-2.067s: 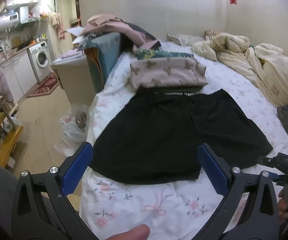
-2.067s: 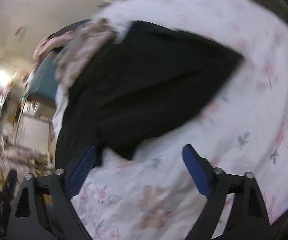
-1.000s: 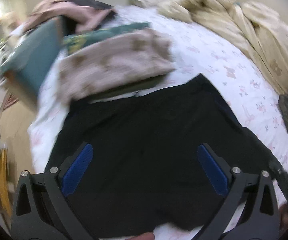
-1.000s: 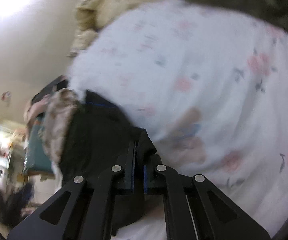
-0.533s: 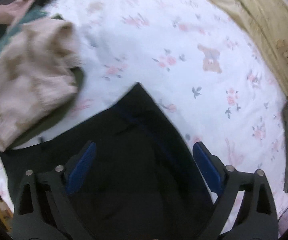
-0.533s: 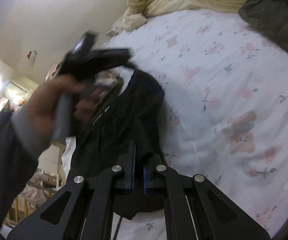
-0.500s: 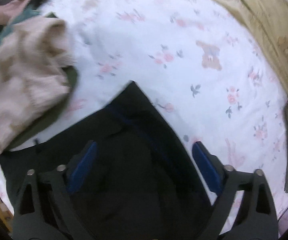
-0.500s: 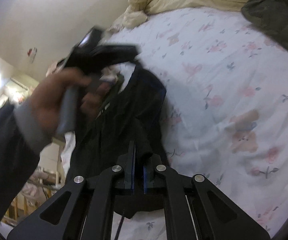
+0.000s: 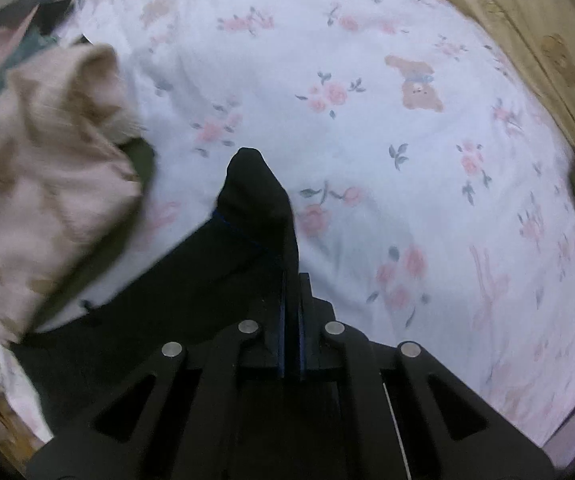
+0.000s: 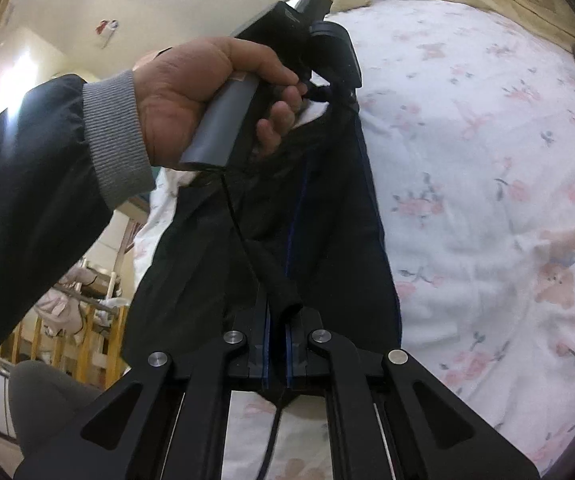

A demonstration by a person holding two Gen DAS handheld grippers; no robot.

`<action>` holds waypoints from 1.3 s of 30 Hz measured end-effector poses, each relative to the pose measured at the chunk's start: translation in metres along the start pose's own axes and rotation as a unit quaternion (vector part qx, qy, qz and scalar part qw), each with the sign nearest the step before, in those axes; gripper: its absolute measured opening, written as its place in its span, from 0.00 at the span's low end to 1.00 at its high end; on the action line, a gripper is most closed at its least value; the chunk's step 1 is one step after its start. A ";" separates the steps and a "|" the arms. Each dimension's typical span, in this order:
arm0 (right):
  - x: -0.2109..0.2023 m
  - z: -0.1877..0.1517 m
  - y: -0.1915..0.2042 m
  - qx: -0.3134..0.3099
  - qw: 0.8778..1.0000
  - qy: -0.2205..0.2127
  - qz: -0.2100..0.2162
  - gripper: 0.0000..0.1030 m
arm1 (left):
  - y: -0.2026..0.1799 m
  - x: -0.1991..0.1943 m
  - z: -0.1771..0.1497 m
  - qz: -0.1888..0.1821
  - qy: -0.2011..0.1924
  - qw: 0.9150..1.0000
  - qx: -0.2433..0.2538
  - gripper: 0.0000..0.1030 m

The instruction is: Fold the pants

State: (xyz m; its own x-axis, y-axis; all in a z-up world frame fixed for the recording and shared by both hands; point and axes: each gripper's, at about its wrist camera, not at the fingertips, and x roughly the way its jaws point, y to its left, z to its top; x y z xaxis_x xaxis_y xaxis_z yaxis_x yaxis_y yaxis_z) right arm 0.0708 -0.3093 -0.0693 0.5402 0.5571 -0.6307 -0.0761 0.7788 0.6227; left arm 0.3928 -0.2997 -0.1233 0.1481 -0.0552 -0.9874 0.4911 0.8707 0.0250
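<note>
Black pants [image 9: 191, 280] lie on the floral bedsheet [image 9: 367, 120], right edge lifted & stretched btwn both tools. L gripper [image 9: 290, 304] is clenched on a corner of the fabric, which pokes up past its tips. R gripper [image 10: 277, 336] is clamped on the other end, w/ a black cable running btwn its fingers. The person's left hand [image 10: 207, 96] grips the L tool's handle. A folded beige garment [image 9: 47, 184] sits just left of the pants.

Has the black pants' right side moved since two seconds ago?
Yes. The pants were spread flat; now their edge is lifted off the flowered sheet, pulled leftward toward the beige clothes.
</note>
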 end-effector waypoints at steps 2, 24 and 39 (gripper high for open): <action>-0.001 0.000 0.015 -0.019 1.000 0.001 0.019 0.04 | 0.011 -0.023 -0.007 0.009 -0.008 1.000 0.020 0.02; 0.142 -0.035 0.233 -0.205 0.955 0.146 0.157 0.04 | 0.255 -0.035 -0.124 0.130 -0.012 0.991 -0.003 0.01; 0.180 -0.054 0.219 -0.204 0.953 0.200 0.097 0.04 | 0.313 0.001 -0.178 -0.002 -0.042 0.989 -0.143 0.30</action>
State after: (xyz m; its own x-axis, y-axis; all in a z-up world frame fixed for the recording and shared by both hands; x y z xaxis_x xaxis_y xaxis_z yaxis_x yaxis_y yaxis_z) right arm 0.1062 -0.0228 -0.0712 0.1253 0.7045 -0.6986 -0.5056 0.6512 0.5660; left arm 0.3942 0.0596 -0.1443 0.2227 -0.0888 -0.9708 0.2305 0.9724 -0.0361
